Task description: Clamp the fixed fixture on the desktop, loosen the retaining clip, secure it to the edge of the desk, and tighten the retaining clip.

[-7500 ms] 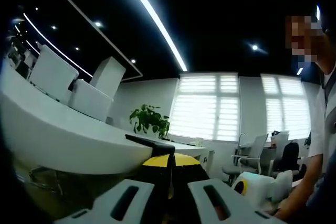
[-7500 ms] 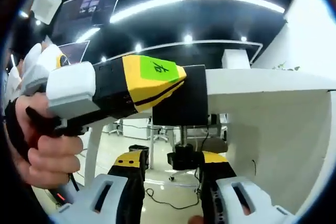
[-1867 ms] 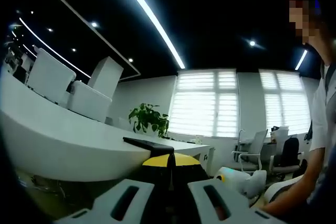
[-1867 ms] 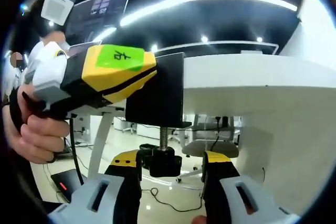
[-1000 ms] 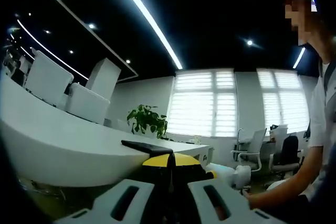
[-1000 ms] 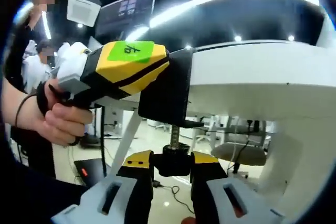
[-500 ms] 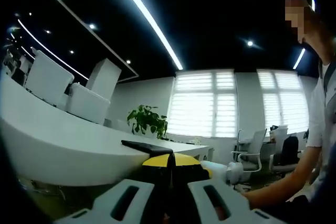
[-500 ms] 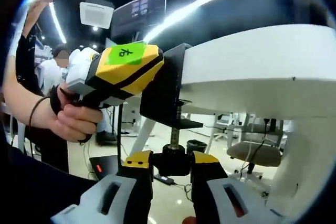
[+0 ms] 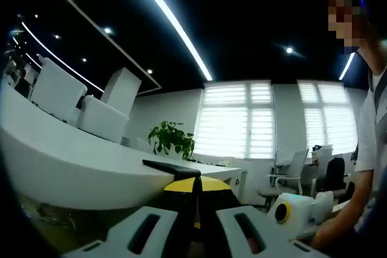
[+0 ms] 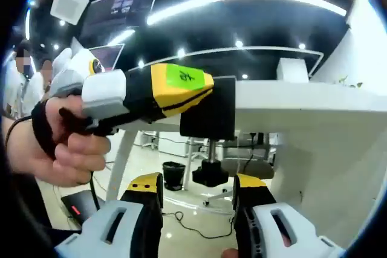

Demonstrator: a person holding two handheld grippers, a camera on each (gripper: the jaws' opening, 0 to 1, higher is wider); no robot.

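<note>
Black metal clamp fixture [image 10: 207, 115] sits on the edge of the white desk [image 10: 302, 113], its round screw knob [image 10: 210, 173] hanging beneath. The left gripper [image 10: 151, 98] is clamped on the fixture's side. The right gripper [image 10: 198, 194] stands spread apart just below the knob, not touching it.

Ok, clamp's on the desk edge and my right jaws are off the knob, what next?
Probably raise the right hand-held gripper a little and close it on the black knob to keep tightening. Its jaws stand open on either side below the knob, not touching it, and the screw still shows under the black clamp, which the left hand-held gripper holds at the white desk edge.
</note>
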